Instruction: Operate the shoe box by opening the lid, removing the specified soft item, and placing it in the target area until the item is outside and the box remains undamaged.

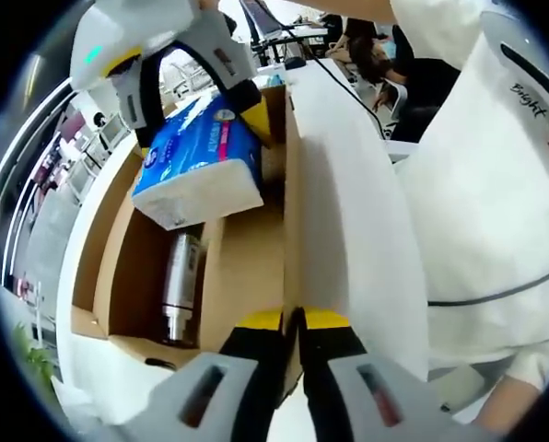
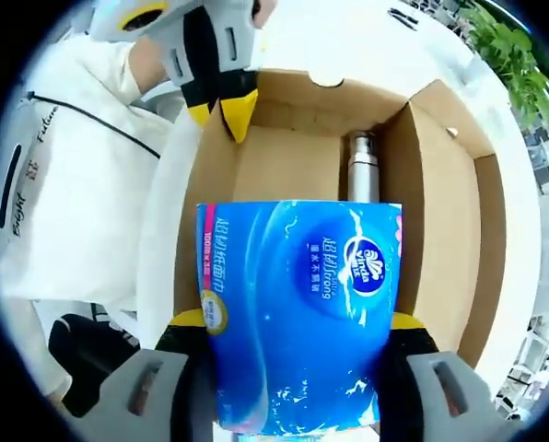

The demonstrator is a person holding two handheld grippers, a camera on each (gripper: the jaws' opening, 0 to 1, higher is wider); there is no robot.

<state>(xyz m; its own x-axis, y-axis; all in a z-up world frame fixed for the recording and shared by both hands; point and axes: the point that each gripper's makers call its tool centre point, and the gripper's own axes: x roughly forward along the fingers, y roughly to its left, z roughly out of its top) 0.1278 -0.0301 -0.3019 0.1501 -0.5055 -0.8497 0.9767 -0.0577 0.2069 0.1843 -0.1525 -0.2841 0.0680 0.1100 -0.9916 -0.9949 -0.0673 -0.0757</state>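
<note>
An open cardboard shoe box, brown inside and white outside, lies on a white table. My left gripper is shut on the edge of its raised lid. The soft item is a blue tissue pack. My right gripper is shut on it from both sides and holds it above the box opening. A metal bottle lies on the box floor beneath it.
A person in white clothing stands close beside the lid side of the box. The white table runs around the box. A green plant stands beyond the far corner. Office desks lie behind.
</note>
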